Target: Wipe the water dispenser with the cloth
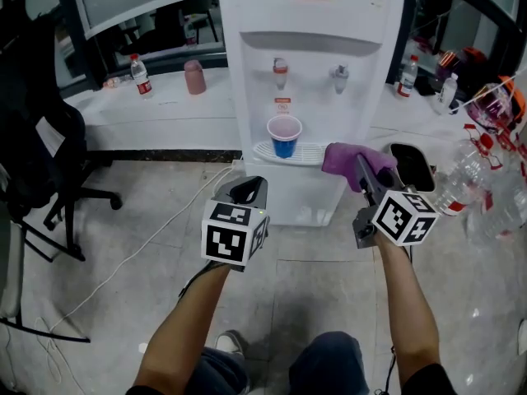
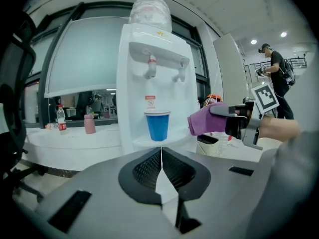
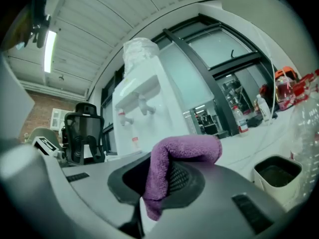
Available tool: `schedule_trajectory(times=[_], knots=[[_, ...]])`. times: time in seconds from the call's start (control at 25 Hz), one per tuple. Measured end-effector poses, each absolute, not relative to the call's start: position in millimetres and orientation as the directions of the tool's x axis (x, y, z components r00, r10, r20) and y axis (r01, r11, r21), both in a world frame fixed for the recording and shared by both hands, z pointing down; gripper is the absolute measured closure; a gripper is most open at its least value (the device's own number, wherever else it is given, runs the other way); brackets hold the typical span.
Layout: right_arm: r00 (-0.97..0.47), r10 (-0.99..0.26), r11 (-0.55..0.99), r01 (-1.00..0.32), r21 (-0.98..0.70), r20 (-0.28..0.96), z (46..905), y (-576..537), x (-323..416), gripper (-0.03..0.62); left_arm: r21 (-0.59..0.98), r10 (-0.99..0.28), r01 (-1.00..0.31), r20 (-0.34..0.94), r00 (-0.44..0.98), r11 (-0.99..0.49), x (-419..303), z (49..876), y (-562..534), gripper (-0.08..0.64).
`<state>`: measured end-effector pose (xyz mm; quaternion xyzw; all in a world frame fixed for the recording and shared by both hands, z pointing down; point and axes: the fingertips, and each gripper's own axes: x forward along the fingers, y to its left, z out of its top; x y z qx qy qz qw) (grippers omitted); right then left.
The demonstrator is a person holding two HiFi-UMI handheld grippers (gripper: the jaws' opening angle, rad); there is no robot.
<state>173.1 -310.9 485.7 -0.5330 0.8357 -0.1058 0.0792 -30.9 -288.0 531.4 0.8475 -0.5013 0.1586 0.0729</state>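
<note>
1. The white water dispenser (image 1: 309, 72) stands on the tiled floor against a low white ledge (image 1: 165, 109). A blue cup (image 1: 285, 137) sits on its drip tray (image 1: 311, 154), under the left tap.
2. The right gripper (image 1: 363, 171) grips a purple cloth (image 1: 349, 158), held just right of the tray, close to the dispenser's front.
3. The left gripper (image 1: 247, 192) points at the dispenser's lower body, left of the other.
4. A black office chair (image 1: 37, 146) stands far left; clear plastic bottles (image 1: 486, 188) crowd the right edge.

Left gripper (image 1: 247, 190): grey shell, black ribbed fingers (image 2: 147, 168), black-and-white marker cube (image 1: 230, 235) behind them.
Right gripper (image 1: 365, 175): same grey build, same cube.
Clothes: dark sleeves (image 1: 428, 382), blue jeans (image 1: 329, 370).
</note>
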Motion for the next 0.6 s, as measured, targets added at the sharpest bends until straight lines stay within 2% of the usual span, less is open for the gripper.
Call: schedule_trajectory(times=[0.36, 0.6], knots=[[-0.595, -0.781, 0.622, -0.771, -0.137, -0.19, 353, -285, 97, 0.546, -0.023, -0.878, -0.905, 0.254, 0.405, -0.424, -71, 467, -294, 0.531], [-0.67, -0.688, 0.708, -0.704, -0.055, -0.278, 270, -286, 40, 0.546, -0.015, -0.892, -0.916, 0.234, 0.387, -0.401, -87, 457, -294, 0.531]])
